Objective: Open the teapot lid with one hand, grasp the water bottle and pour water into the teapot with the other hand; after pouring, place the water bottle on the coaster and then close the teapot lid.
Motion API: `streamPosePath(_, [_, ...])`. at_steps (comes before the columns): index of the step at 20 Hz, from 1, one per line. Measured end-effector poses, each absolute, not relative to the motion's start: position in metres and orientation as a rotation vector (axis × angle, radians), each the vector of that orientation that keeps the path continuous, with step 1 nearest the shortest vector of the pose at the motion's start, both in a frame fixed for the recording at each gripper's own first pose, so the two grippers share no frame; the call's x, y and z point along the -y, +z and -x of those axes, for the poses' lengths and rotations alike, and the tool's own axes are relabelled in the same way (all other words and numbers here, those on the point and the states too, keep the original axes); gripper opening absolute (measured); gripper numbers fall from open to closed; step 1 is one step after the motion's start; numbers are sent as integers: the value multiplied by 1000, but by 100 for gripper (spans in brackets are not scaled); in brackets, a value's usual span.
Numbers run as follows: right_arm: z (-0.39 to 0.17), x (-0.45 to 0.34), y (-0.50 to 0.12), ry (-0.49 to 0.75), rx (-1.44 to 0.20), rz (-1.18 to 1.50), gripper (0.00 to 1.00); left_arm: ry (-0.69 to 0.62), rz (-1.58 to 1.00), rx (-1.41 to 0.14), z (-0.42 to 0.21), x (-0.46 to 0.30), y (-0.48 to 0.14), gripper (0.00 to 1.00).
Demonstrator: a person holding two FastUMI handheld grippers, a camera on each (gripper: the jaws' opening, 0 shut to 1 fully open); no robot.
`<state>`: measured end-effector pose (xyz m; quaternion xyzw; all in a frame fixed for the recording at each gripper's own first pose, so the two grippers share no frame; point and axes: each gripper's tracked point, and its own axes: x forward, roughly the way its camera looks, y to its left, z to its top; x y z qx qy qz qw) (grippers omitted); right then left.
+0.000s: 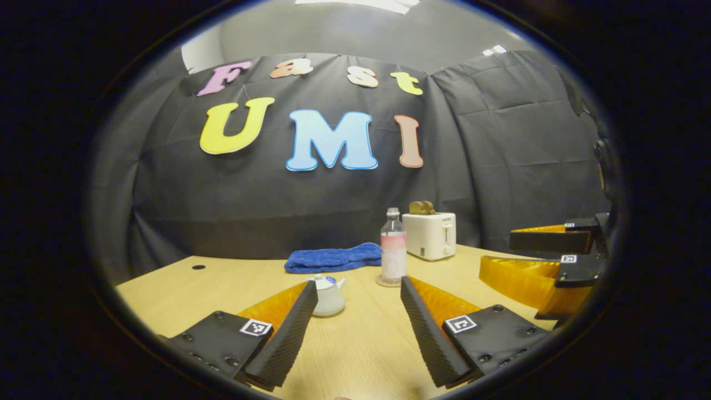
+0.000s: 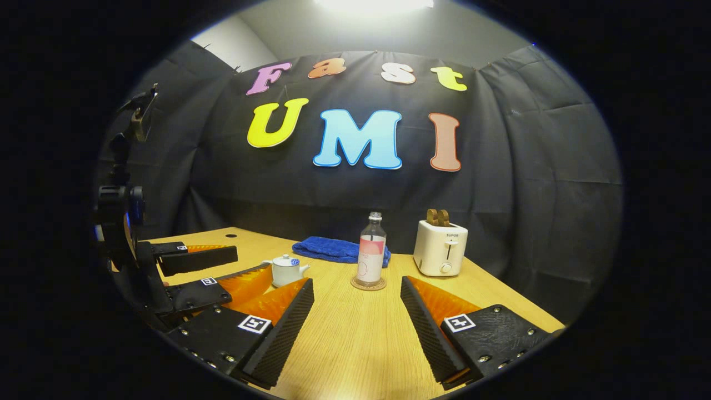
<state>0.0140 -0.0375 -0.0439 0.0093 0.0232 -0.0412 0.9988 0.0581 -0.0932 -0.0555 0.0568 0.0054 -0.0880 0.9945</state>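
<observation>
Ahead of the left gripper [image 1: 358,311]: teapot [image 1: 328,295] left, water bottle [image 1: 393,254] on coaster [image 1: 382,282] right, towel [image 1: 333,258] and toaster [image 1: 430,235] behind.

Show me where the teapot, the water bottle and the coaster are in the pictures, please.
teapot [image 2: 286,271]: right gripper view, on its white body.
water bottle [image 2: 371,256]: right gripper view, on its label.
coaster [image 2: 367,287]: right gripper view, on its front rim under the bottle.

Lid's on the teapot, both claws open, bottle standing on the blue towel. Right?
Not quite. The bottle stands on the coaster, in front of the towel, as the right gripper view shows. The rest holds: the lid is on the teapot, and the left claw and right claw are both open.
</observation>
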Motion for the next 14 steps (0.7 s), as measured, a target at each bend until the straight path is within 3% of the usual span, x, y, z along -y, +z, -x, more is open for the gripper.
streamPosePath(14, [9, 20, -56, -75, -53, -13, 98, -98, -110, 28, -11, 75, -46, 100])
